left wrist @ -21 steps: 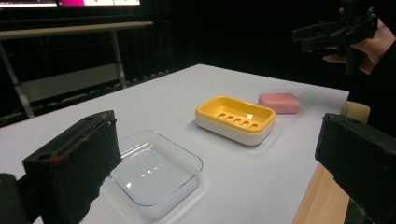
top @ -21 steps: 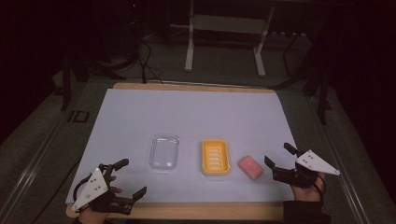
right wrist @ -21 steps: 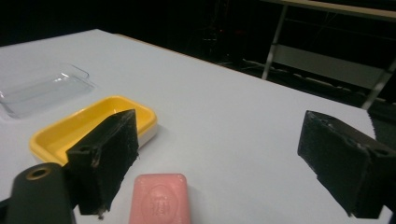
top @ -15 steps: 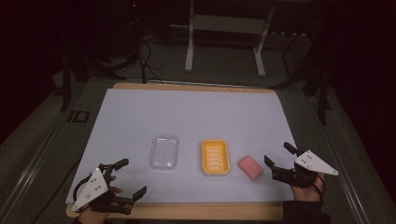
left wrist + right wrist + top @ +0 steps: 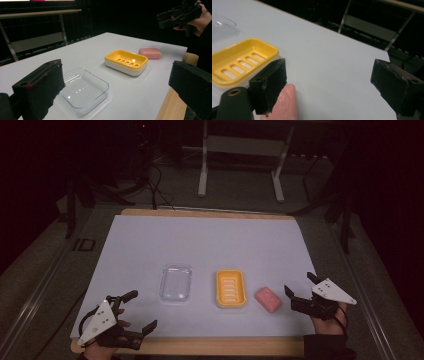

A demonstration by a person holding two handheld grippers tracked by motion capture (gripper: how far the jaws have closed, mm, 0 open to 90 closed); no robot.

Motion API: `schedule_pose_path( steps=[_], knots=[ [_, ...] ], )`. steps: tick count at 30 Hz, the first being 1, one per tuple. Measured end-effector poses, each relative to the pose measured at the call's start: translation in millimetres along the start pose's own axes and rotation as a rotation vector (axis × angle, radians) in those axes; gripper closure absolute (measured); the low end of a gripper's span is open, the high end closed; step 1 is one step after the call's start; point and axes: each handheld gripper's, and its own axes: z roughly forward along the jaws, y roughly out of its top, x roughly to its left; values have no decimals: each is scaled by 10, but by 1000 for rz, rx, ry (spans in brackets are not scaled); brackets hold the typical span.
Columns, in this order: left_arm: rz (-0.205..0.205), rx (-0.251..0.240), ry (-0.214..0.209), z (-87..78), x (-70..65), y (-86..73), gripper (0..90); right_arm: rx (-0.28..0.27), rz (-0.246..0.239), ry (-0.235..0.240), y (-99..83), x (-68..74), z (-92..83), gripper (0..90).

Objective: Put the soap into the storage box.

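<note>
Right tool (image 5: 301, 290) edged toward pink soap (image 5: 268, 299), jaws wide, apparently not touching; left tool (image 5: 135, 310) open, idle.

White-topped table (image 5: 200, 240), clear lid (image 5: 176, 283), yellow soap dish (image 5: 231, 288), pink soap (image 5: 268, 299)

A pink bar of soap (image 5: 268, 299) lay flat on the white desk (image 5: 200, 245), turned at a slant, just right of a yellow soap dish (image 5: 231, 288) and apart from it. The dish sat upright with its slotted tray empty. Left of it rested a clear, shallow rounded-rectangle lid (image 5: 176, 283), also flat and empty.
</note>
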Motion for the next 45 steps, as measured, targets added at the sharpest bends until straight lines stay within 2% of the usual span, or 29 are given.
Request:
schedule_pose_path(
  steps=[3, 5, 8, 9, 12, 15, 16, 18, 19, 20, 21, 22, 23, 24, 25, 27, 29, 30, 31, 32, 33, 34, 35, 36, 37, 39, 40, 41, 45],
  knots=[
    [0, 4, -2, 2, -1, 0, 2, 35, -2, 0, -5, 2, 34, 130],
    [3, 7, -5, 3, -5, -1, 2, 64, -10, -27, -5, -22, 56, 130],
    [5, 6, -2, 1, -9, 0, 2, 98, 11, -59, -13, -63, 73, 124],
    [5, 5, 0, -1, -9, 1, 2, 128, 31, -94, -27, -83, 79, 124],
    [4, 6, 2, -3, -7, 0, 2, 192, 75, -121, -75, -120, 104, 118],
    [4, 7, 1, -1, -8, 0, 2, 299, 82, -167, -127, -152, 153, 114],
    [5, 8, 2, -1, -10, 0, 2, 351, 105, -171, -151, -181, 174, 114],
    [11, 14, 6, 0, -13, -1, 2, 404, 147, -170, -176, -218, 195, 114],
    [14, 17, 8, 0, -13, -1, 2, 404, 147, -170, -176, -218, 195, 114],
    [12, 17, 7, 1, -12, -1, 2, 465, 176, -165, -204, -263, 218, 114],
    [11, 17, 7, 0, -11, -1, 2, 491, 191, -160, -220, -284, 228, 116],
    [12, 16, 10, 0, -11, -1, 2, 491, 191, -160, -220, -284, 228, 116],
    [9, 16, 10, 0, -10, -1, 2, 543, 208, -157, -249, -328, 240, 134],
    [8, 15, 10, 0, -9, -2, 2, 543, 208, -157, -249, -328, 240, 134],
    [8, 14, 12, 0, -9, -2, 2, 567, 227, -152, -256, -348, 240, 134],
    [9, 17, 14, 1, -9, -2, 2, 608, 270, -128, -265, -389, 233, 141],
    [8, 19, 16, 3, -11, -3, 2, 656, 354, -87, -272, -449, 215, 155],
    [8, 19, 16, 3, -11, -3, 2, 656, 354, -87, -272, -449, 215, 155],
    [9, 19, 18, 4, -12, -4, 2, 714, 385, -63, -270, -477, 211, 158],
    [9, 18, 18, 4, -12, -3, 2, 714, 385, -63, -270, -477, 211, 158],
    [8, 19, 18, 3, -11, -3, 2, 737, 392, -55, -270, -487, 209, 159],
    [7, 19, 19, 4, -11, -4, 2, 791, 410, -35, -268, -508, 209, 160],
    [8, 21, 19, 4, -9, -4, 2, 816, 417, -24, -268, -512, 213, 165],
    [9, 21, 19, 5, -9, -4, 2, 816, 417, -24, -268, -512, 213, 165],
    [10, 21, 19, 5, -9, -4, 2, 873, 413, -3, -267, -519, 218, 171],
    [9, 22, 19, 5, -9, -4, 2, 895, 410, 4, -267, -516, 221, 172],
    [10, 21, 20, 4, -10, -4, 2, 963, 387, 36, -267, -513, 224, 173],
    [9, 21, 20, 4, -10, -4, 2, 986, 383, 49, -267, -514, 224, 171],
    [10, 22, 20, 5, -9, -5, 2, 1018, 369, 74, -263, -517, 220, 170]
  ],
)
